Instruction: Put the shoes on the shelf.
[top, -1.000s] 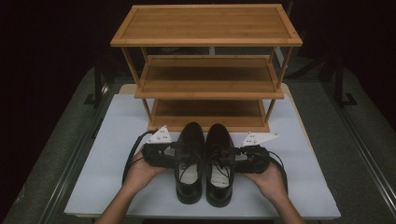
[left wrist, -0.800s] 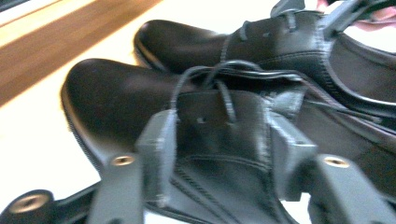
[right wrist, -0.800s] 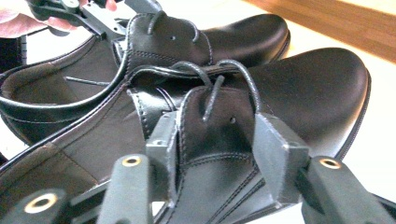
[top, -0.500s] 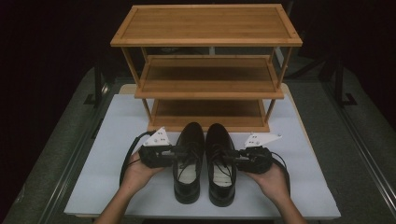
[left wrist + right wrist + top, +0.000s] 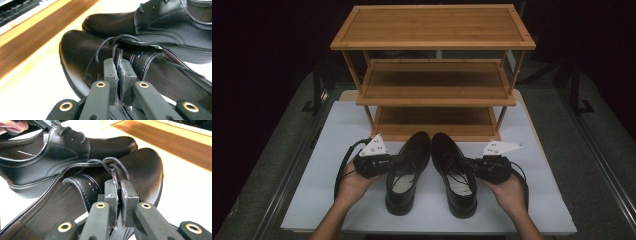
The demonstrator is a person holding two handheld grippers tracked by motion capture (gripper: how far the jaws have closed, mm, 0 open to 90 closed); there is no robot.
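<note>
White table top (image 5: 327, 200) with wooden three-tier rack (image 5: 434, 90) and two black shoes (image 5: 408, 172) side by side.

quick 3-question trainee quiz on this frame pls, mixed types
1. True or false: the left gripper is shut on the left shoe.
2. What does the right gripper clamp? A) right shoe's side wall B) its sole C) the rack
3. How many shelves of the wooden rack carry shoes?

Key: 1. True; its jaws have just been closing on the shoe's side wall. 2. A. 3. None; both shoes stand on the white mat.
</note>
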